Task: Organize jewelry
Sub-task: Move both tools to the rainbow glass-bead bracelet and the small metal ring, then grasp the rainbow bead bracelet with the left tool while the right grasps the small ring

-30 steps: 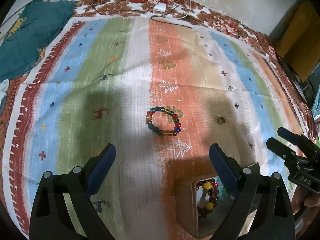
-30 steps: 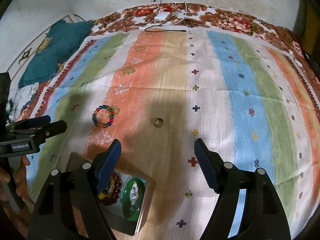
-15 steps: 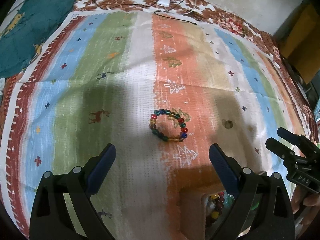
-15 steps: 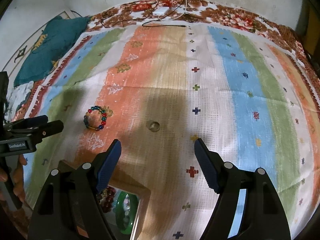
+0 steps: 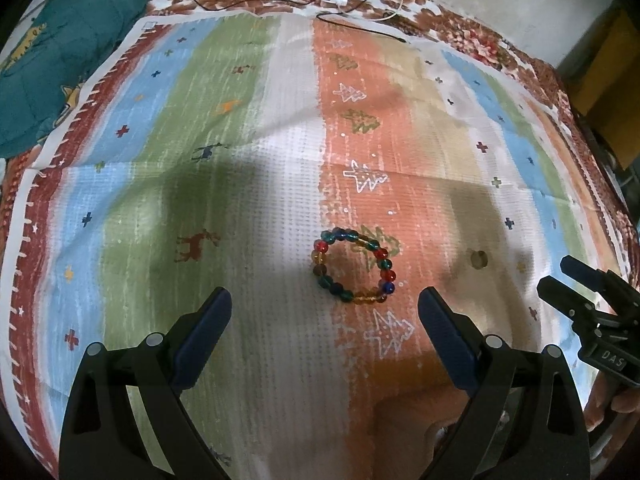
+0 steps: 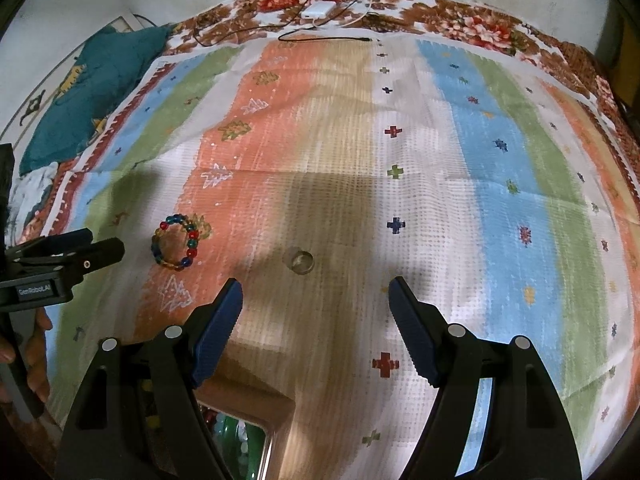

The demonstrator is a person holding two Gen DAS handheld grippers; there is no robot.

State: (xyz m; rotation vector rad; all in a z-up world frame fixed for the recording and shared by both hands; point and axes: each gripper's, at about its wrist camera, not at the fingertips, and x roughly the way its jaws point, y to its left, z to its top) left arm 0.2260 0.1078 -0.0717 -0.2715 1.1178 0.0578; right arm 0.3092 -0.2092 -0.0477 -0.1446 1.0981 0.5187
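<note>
left gripper (image 5: 325,312): fingers spread, nearer the beaded bracelet (image 5: 353,266) than before | right gripper (image 6: 315,300): fingers spread, holding nothing | jewelry box (image 6: 240,436): slipped toward near edge

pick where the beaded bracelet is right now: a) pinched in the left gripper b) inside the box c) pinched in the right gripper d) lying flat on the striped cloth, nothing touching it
d: the beaded bracelet lies flat on the striped cloth, ahead of the open left gripper and apart from the open right gripper.

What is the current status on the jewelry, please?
Left gripper open, empty. Right gripper open, empty. Beaded bracelet flat on cloth, just ahead of left gripper; small ring ahead of right. Nothing in the way.
</note>
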